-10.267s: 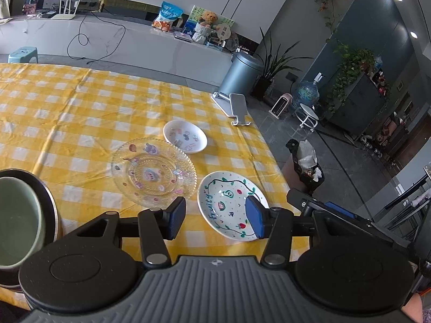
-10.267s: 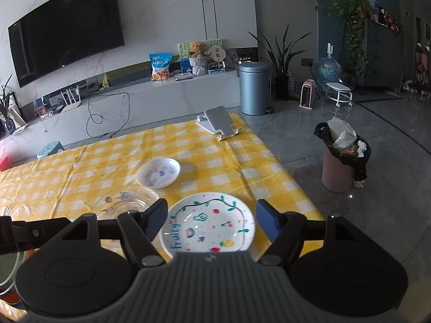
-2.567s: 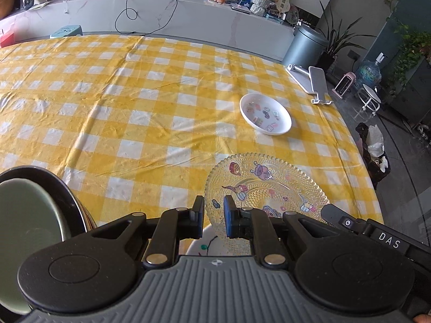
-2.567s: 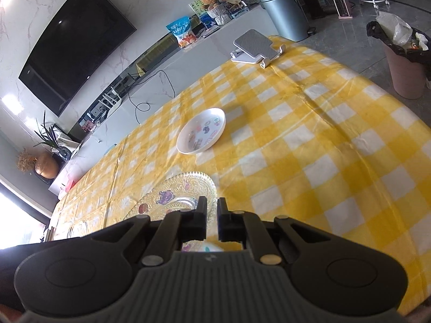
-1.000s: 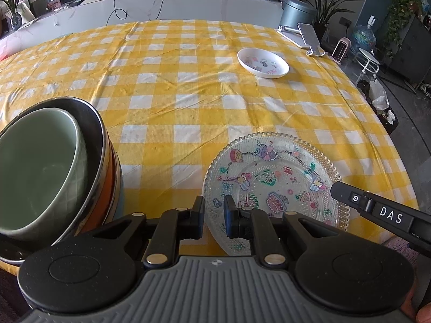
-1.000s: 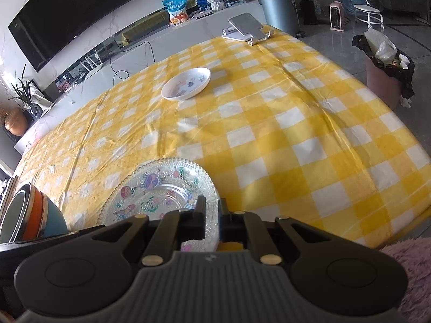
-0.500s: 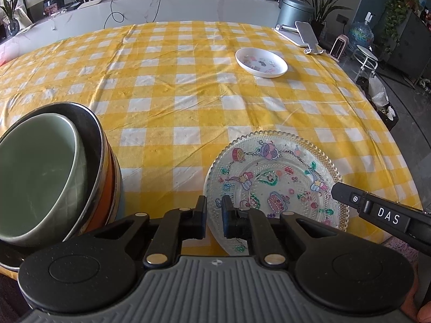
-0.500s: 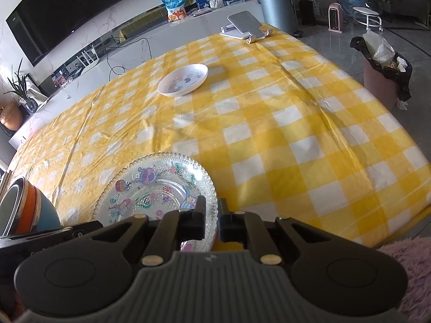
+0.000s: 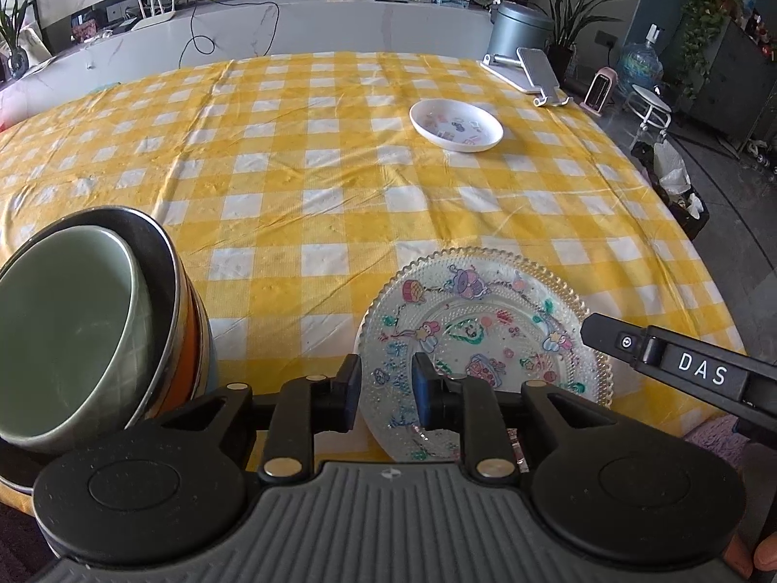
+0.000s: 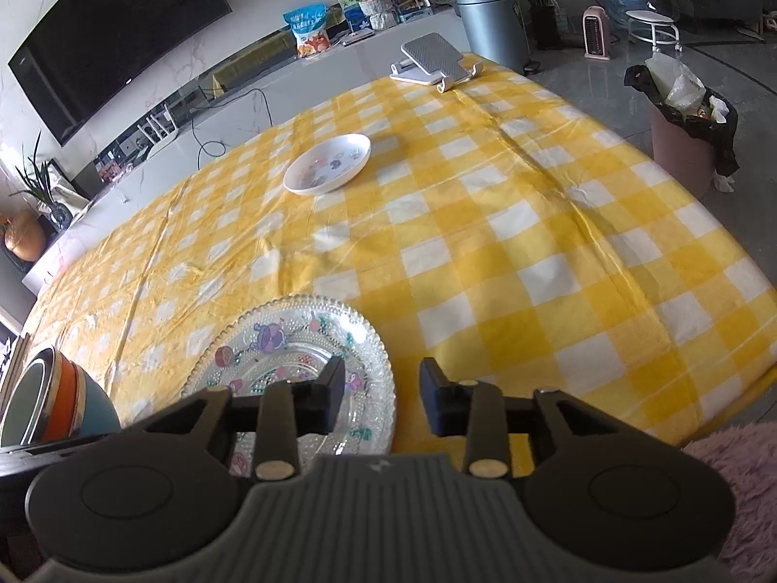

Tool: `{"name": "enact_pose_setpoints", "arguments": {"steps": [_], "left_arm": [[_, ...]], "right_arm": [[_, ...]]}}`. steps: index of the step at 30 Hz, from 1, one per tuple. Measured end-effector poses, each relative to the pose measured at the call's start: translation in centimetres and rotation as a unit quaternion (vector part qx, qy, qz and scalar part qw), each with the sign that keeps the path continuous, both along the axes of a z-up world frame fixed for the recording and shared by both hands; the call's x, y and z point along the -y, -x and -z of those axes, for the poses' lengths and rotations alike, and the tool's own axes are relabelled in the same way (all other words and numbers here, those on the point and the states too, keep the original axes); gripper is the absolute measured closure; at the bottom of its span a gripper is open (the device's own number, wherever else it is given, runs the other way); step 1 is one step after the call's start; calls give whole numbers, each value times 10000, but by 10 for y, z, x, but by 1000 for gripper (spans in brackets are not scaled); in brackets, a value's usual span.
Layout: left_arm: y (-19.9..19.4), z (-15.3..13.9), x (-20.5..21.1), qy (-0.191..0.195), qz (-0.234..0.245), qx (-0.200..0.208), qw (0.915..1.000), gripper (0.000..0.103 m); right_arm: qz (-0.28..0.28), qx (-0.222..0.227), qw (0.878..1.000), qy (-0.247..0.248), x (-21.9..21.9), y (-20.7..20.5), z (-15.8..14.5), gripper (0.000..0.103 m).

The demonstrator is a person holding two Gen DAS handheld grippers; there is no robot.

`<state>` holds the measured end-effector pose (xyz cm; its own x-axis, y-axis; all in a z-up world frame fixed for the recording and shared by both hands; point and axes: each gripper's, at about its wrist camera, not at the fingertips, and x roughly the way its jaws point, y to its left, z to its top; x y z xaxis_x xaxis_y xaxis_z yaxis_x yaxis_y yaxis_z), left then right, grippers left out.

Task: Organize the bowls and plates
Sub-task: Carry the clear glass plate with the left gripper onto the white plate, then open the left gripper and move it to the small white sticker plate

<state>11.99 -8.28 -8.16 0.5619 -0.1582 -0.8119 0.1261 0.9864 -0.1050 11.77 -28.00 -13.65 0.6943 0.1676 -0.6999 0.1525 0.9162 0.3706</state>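
L gripper [image 9: 386, 388]: jaws just opening — glass plate [image 9: 485, 335] rim between, unpinched.
R gripper [image 10: 382, 396]: just opening — plate's R edge between, nothing held.

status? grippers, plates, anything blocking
Left gripper and right gripper open, jaws just opened. Glass plate released, stacked on painted plate. Small dish remains; path clear.

plates: 2, a clear glass plate [image 9: 485, 325] stacked on a white plate [image 9: 369, 418] | small white dish [image 9: 455, 125]: 1 | nested bowls [image 9: 97, 320]: 1 stack, at least 3, exact number unclear | phone stand [image 9: 532, 73]: 1 | grippers: 2, left gripper [image 9: 386, 391] and right gripper [image 10: 382, 396]
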Motion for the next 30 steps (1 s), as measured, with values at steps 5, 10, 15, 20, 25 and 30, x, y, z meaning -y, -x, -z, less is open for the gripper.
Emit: {"name": "enact_pose_setpoints", "arguments": {"steps": [5, 10, 15, 20, 25, 30], "left_arm": [[-4, -11, 3, 207, -8, 201, 9996, 65], [-17, -18, 2, 318, -116, 205, 9992, 51], [-37, -26, 5, 292, -303, 211, 9989, 40], [-55, -33, 4, 322, -548, 360, 9973, 30], [-77, -40, 8, 383, -721, 508, 9954, 30], [-99, -42, 18, 542, -738, 720, 9932, 31]], "right_arm": [[170, 166, 9997, 70, 1, -1, -5, 48], [368, 280, 9979, 449, -1, -6, -11, 40], [447, 417, 9971, 450, 6, -23, -14, 39], [515, 670, 9960, 273, 20, -50, -18, 22], [609, 724, 9955, -19, 33, -83, -18, 22], [568, 662, 9957, -301, 45, -113, -13, 22]]}}
